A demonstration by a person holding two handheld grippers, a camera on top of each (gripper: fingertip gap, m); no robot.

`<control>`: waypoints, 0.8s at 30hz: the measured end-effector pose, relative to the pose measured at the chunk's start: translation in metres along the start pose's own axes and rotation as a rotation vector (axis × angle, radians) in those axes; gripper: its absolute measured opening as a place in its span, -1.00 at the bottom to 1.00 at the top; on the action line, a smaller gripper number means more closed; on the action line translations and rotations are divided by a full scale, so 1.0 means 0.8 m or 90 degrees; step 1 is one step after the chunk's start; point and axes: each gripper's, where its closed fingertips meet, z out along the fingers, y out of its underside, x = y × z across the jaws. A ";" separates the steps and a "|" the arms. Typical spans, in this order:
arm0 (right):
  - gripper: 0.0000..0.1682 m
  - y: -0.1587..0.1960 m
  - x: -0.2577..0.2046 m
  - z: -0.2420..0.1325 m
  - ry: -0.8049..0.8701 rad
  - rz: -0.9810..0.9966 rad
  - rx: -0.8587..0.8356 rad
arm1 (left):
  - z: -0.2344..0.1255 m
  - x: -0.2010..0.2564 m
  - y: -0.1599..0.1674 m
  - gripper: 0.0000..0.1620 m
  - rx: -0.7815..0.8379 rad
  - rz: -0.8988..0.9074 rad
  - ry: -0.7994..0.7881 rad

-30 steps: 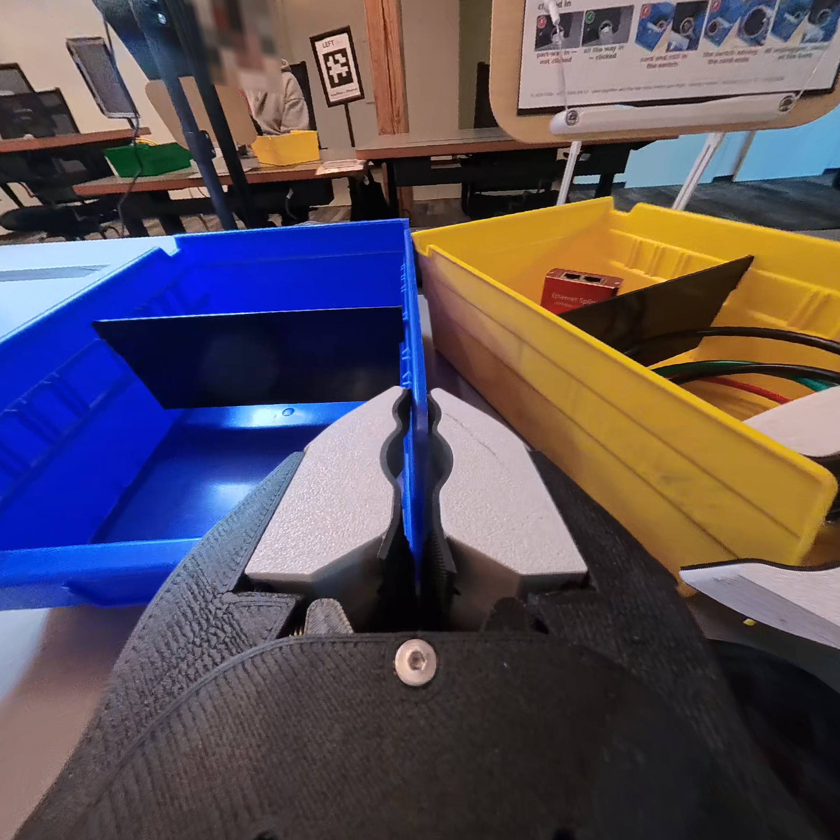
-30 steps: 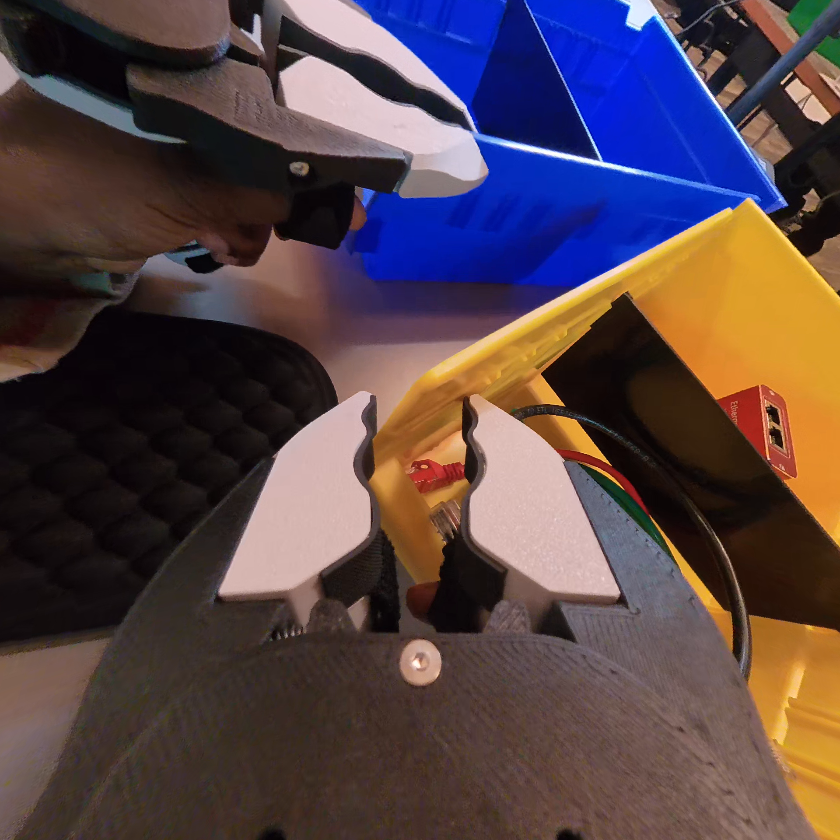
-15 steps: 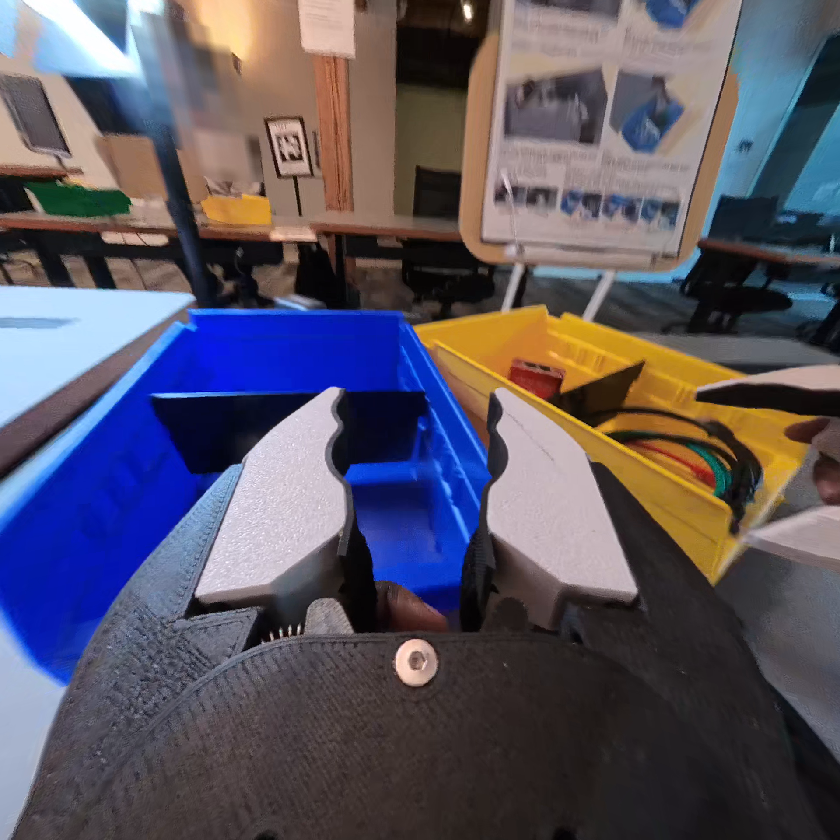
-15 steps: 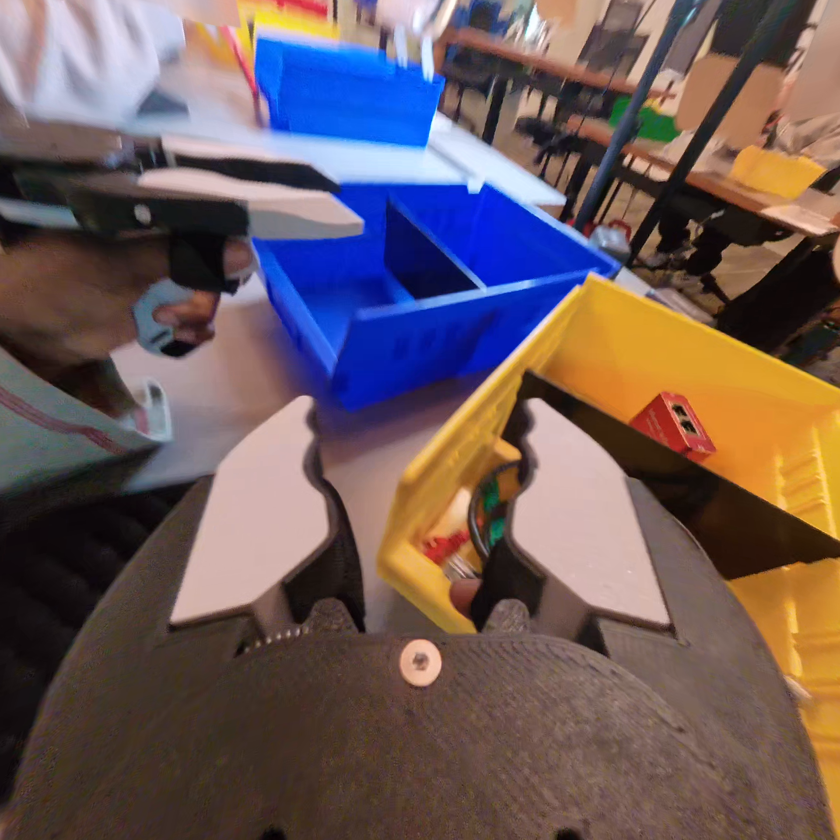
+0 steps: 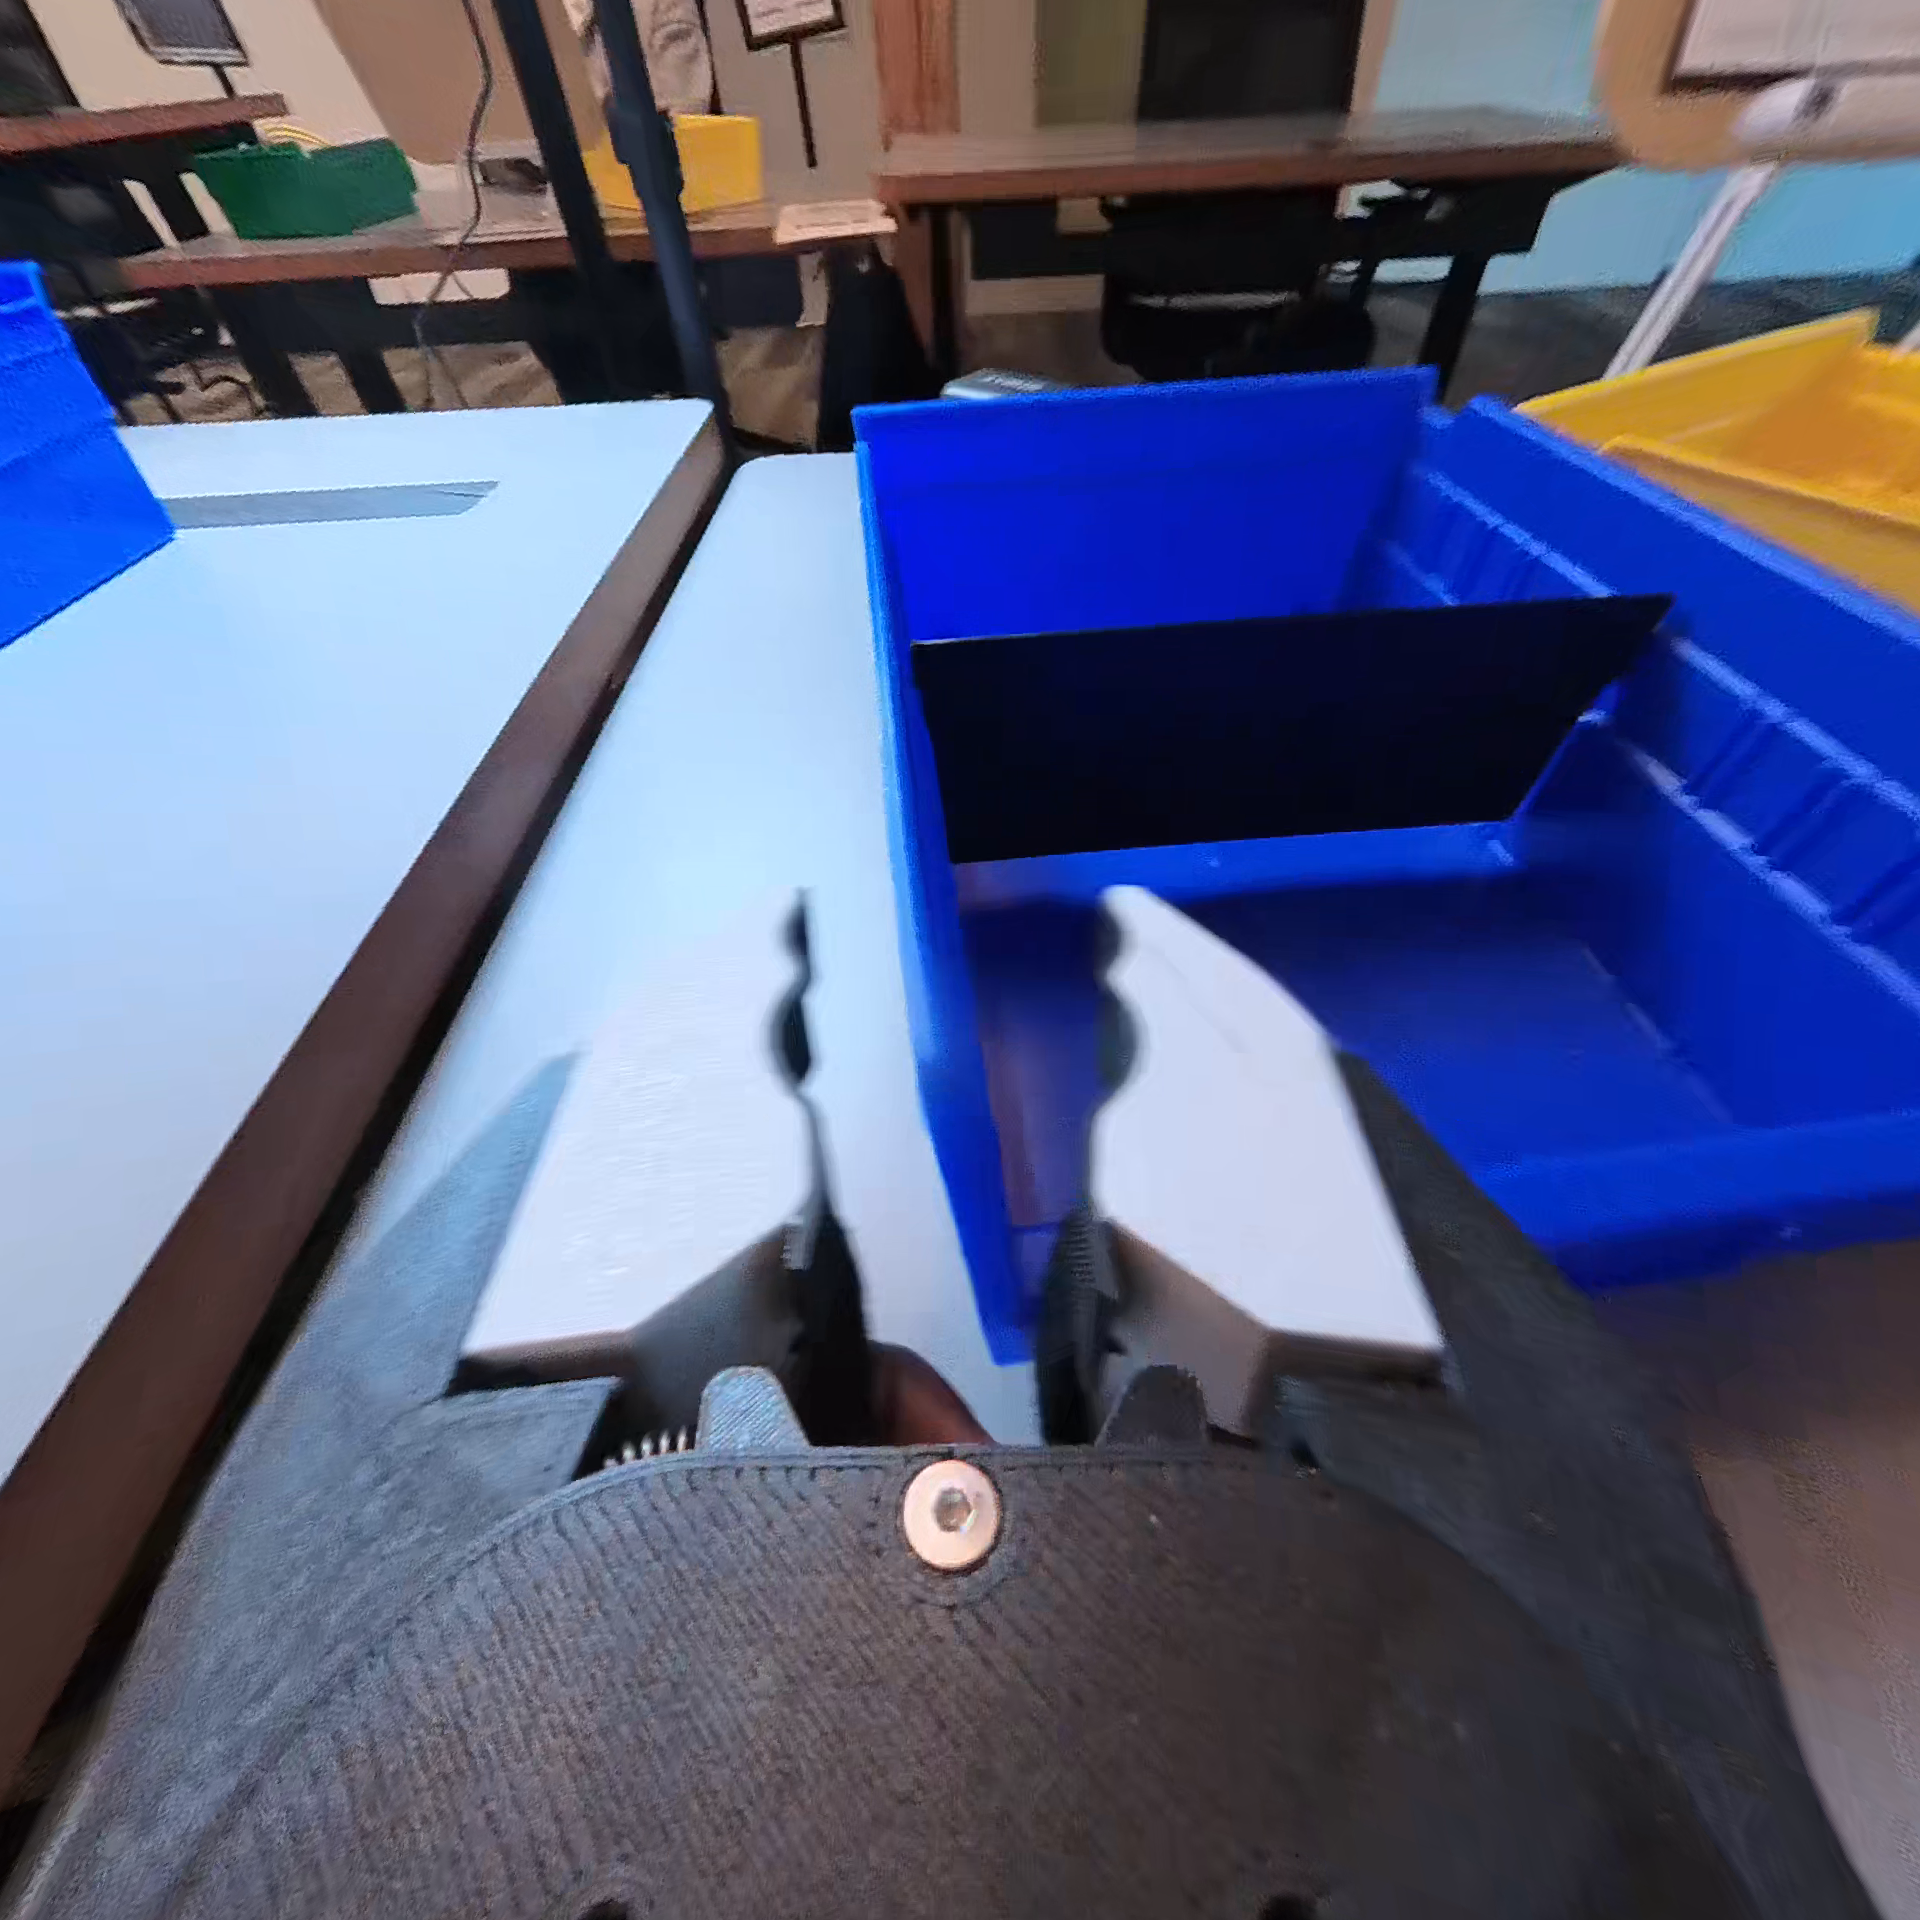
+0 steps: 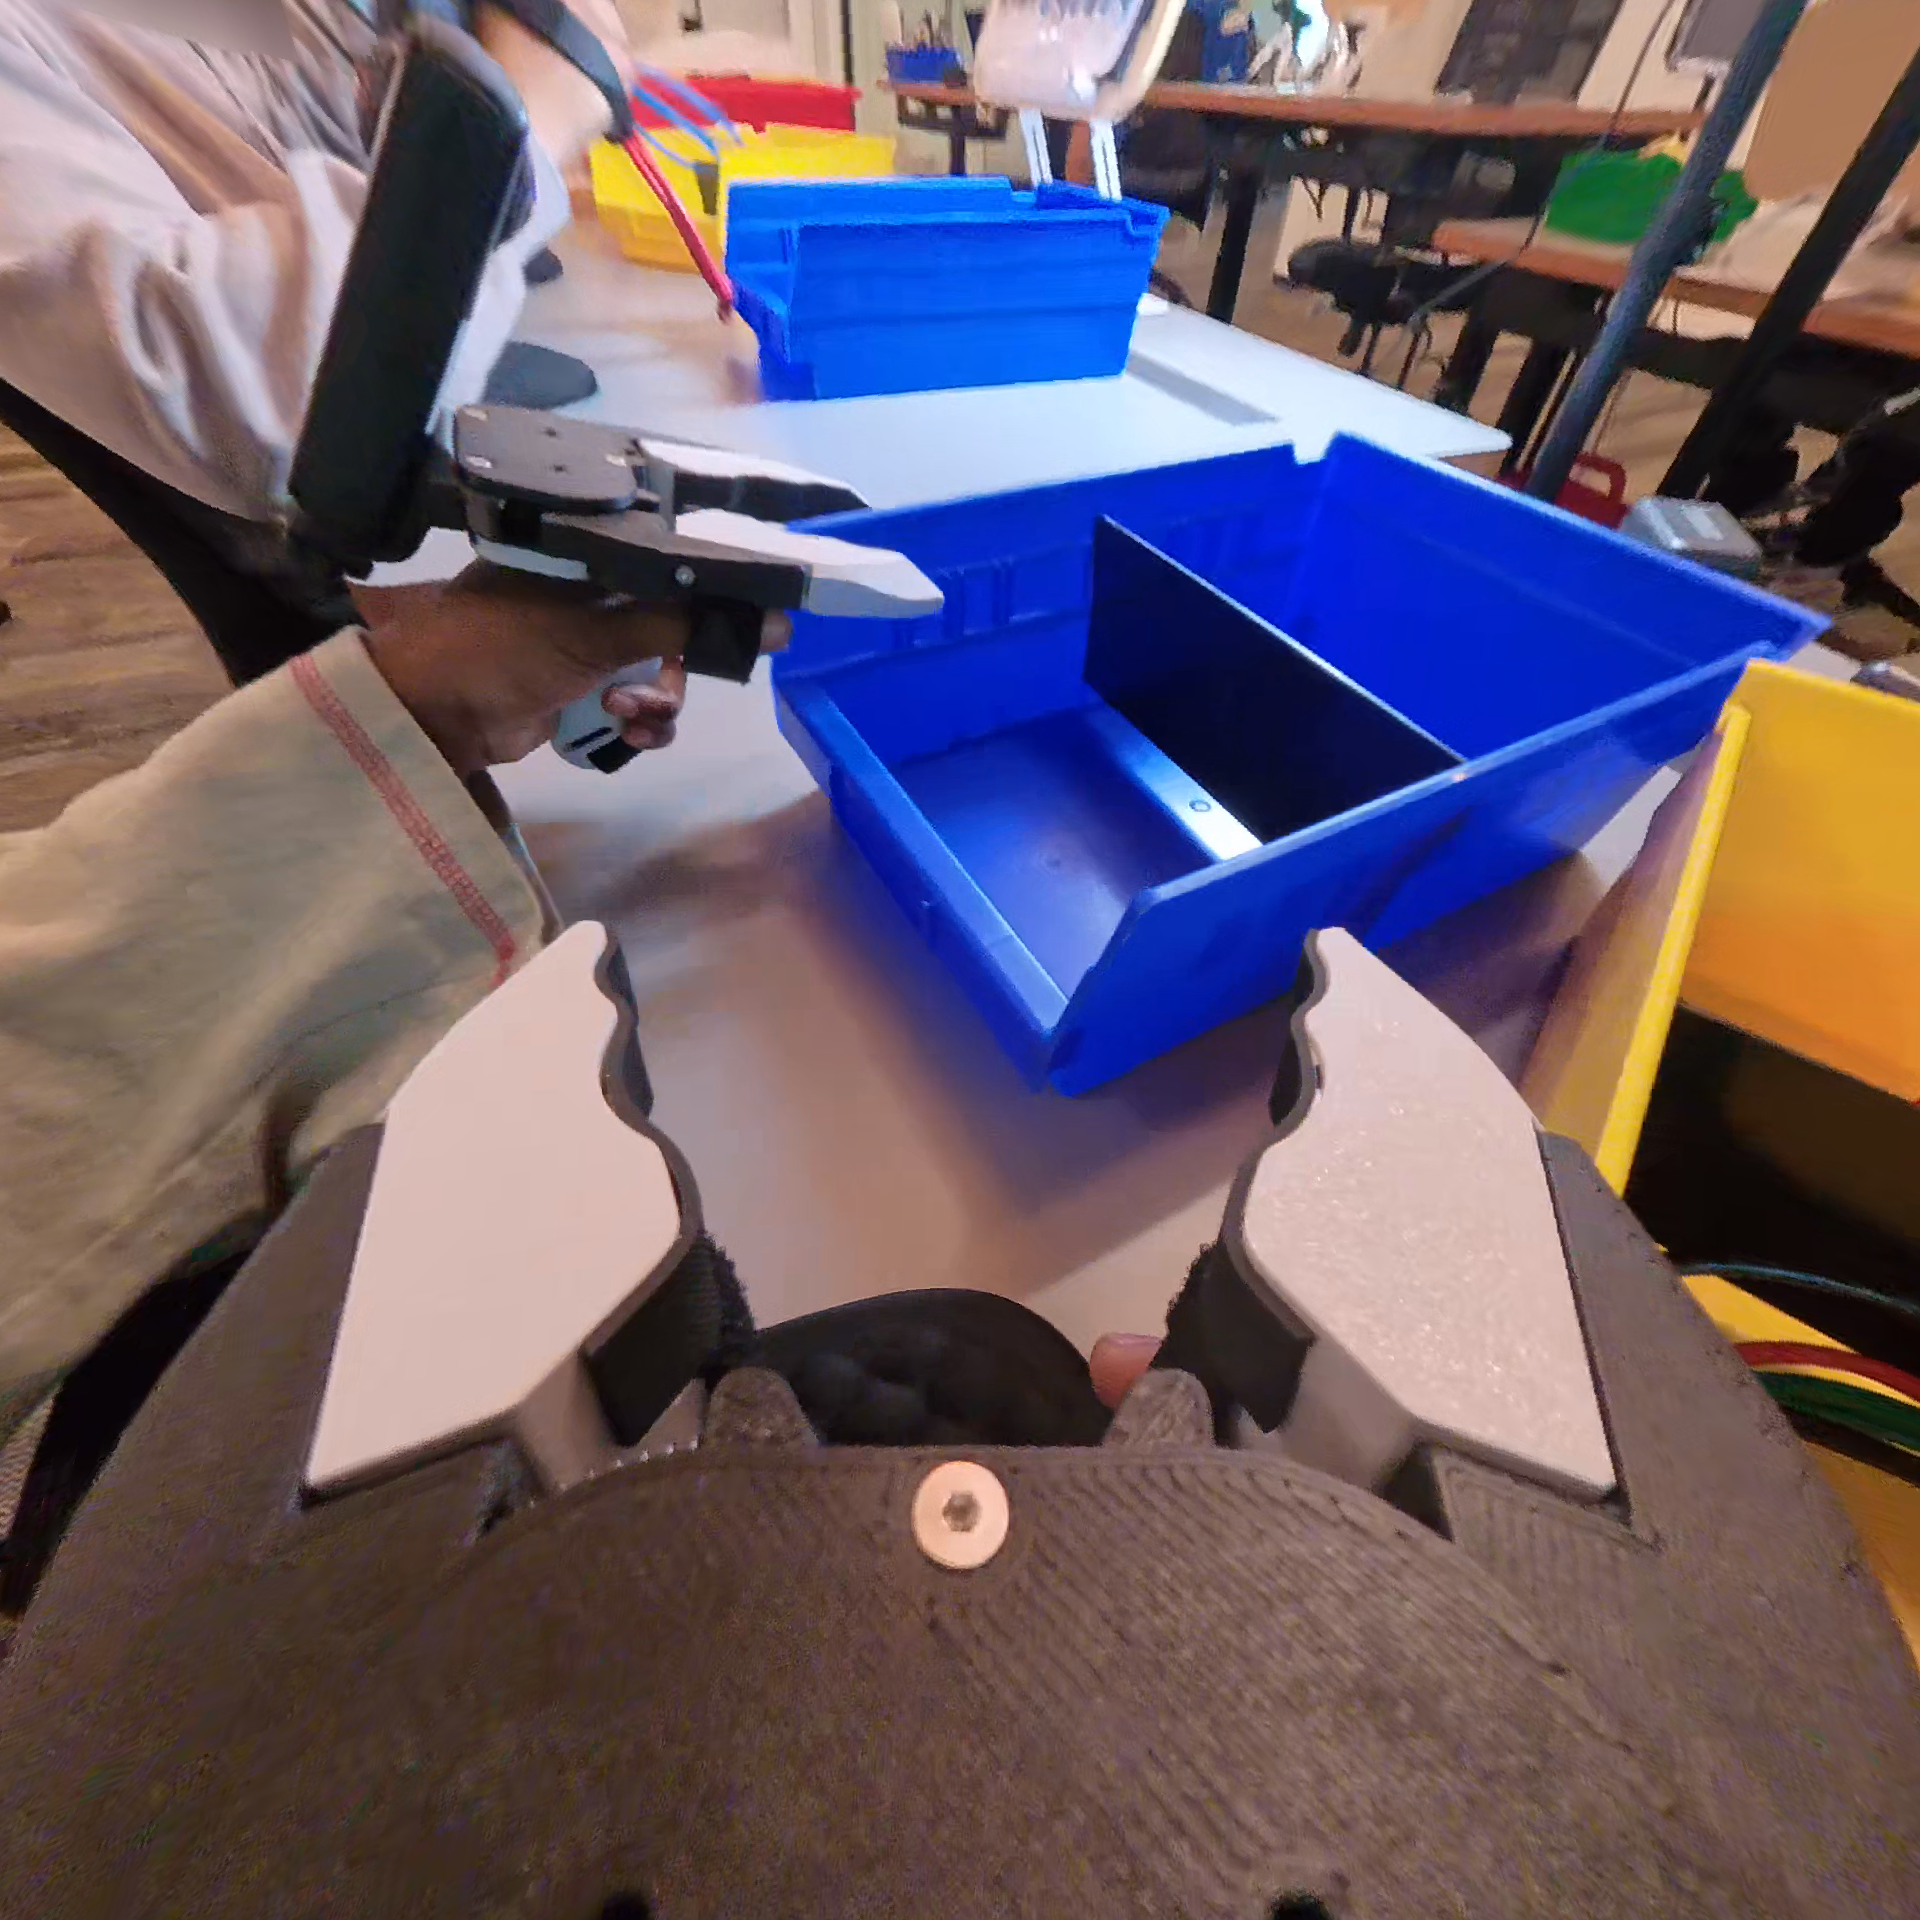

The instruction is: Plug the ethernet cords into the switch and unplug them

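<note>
My left wrist camera looks forward along its grey fingers from just in front of the open blue plastic bin with the black divider point(image 5: 1288, 727), sitting low and close over the bin's near left corner, facing the far desks. My right wrist camera looks at that same blue bin point(image 6: 1351, 665) from farther back and to its right, aimed leftward across it (the yellow bin's wall point(image 6: 1704, 904) fills its right edge). Both views share the blue bin and the pale tabletop point(image 5: 717, 727) around it point(image 6: 831, 1091).
</note>
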 end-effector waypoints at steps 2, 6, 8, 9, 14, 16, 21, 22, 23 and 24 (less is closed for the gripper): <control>0.35 0.010 0.009 0.010 0.012 0.015 -0.023 | 0.003 -0.006 0.005 -0.94 -0.017 0.025 -0.021; -0.06 0.022 0.029 0.023 0.043 0.039 -0.048 | -0.019 0.005 0.010 -0.94 -0.024 0.033 -0.041; -0.18 0.022 0.038 0.025 0.075 0.018 -0.048 | -0.036 0.010 0.015 -0.94 -0.029 0.033 -0.060; -0.19 0.020 0.039 0.027 0.085 0.013 -0.042 | -0.045 0.012 0.018 -0.93 -0.031 0.032 -0.070; -0.08 0.030 0.045 0.043 0.100 0.016 -0.073 | -0.061 0.010 0.021 -0.60 -0.001 0.033 -0.077; -0.22 0.038 0.051 0.052 0.099 0.021 -0.093 | -0.052 0.006 0.033 -0.53 -0.028 0.013 -0.061; -0.59 0.042 0.065 0.060 0.122 -0.027 -0.132 | -0.046 0.018 0.038 -0.89 -0.012 0.005 -0.049; -0.61 0.041 0.065 0.060 0.133 -0.048 -0.134 | -0.049 0.017 0.036 -0.91 -0.006 0.010 -0.067; -0.64 0.041 0.065 0.059 0.145 -0.069 -0.133 | -0.053 0.017 0.032 -0.91 0.013 -0.003 -0.075; -0.64 0.041 0.063 0.058 0.149 -0.081 -0.130 | -0.059 0.017 0.025 -0.92 0.038 -0.015 -0.084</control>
